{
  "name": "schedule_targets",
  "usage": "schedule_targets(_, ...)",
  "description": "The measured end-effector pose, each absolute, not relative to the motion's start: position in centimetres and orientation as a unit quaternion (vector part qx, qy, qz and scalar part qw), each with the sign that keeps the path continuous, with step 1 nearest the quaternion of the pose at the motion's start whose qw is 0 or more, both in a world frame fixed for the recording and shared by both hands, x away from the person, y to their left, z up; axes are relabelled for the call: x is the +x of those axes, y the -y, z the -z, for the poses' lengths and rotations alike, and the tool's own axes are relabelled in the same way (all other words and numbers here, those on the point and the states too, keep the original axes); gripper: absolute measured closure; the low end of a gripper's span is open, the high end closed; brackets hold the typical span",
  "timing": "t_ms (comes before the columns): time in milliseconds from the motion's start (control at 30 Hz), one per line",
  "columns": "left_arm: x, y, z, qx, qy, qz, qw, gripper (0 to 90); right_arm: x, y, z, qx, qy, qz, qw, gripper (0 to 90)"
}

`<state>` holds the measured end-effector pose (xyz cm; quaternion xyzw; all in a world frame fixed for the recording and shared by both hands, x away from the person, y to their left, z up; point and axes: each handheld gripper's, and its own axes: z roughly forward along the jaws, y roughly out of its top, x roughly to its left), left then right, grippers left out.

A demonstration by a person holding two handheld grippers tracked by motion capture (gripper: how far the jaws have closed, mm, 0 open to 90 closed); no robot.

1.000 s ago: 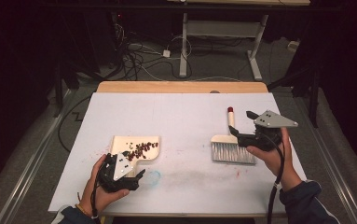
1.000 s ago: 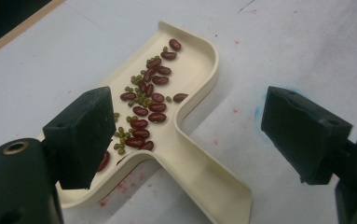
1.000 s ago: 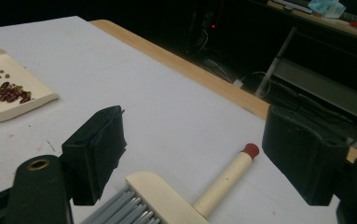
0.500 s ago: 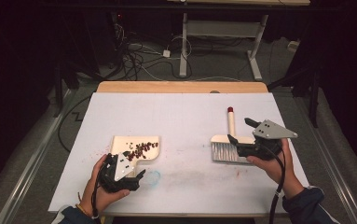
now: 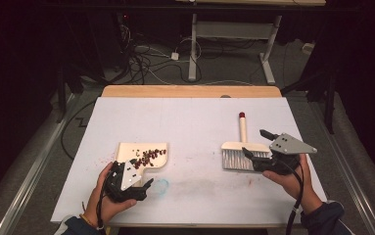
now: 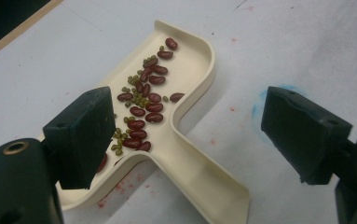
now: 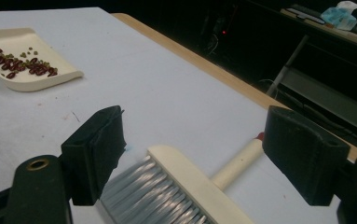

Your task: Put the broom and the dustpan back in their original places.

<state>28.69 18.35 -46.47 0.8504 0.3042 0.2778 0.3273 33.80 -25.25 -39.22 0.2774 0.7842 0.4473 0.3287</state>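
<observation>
A cream dustpan (image 5: 141,152) lies at the table's near left, holding dark red and small green beans (image 5: 149,155). My left gripper (image 5: 135,175) is open just behind it. In the left gripper view the jaws stand wide on either side of the dustpan (image 6: 185,154) handle without touching it, and the beans (image 6: 143,102) lie ahead. A cream hand brush (image 5: 244,149) with grey bristles and a red-tipped handle lies at the near right. My right gripper (image 5: 257,143) is open beside its head. The brush (image 7: 181,186) shows low between the wide jaws of the right gripper (image 7: 199,133).
The white table cover (image 5: 195,122) has faint red and blue smudges near its front. A wooden edge (image 5: 190,91) runs along the far side. Beyond it are a dark floor, cables and desk legs. The dustpan (image 7: 31,77) also shows far left in the right gripper view.
My right gripper has drawn back a little toward the near right edge, with its jaws still apart. The brush, the dustpan and the left gripper have stayed in place.
</observation>
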Motion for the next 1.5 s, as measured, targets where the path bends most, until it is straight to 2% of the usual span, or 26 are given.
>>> schedule_targets(1100,28.9,-18.0,46.4,0.852,-0.295,-0.279,0.33,16.8,30.7,28.4,43.5,0.29,-0.786,-0.439,0.324,20.3)
schedule_targets(1500,29.1,-18.2,46.2,0.846,-0.299,-0.282,0.34,16.8,28.7,28.7,46.0,0.278,-0.802,-0.435,0.3,20.1)
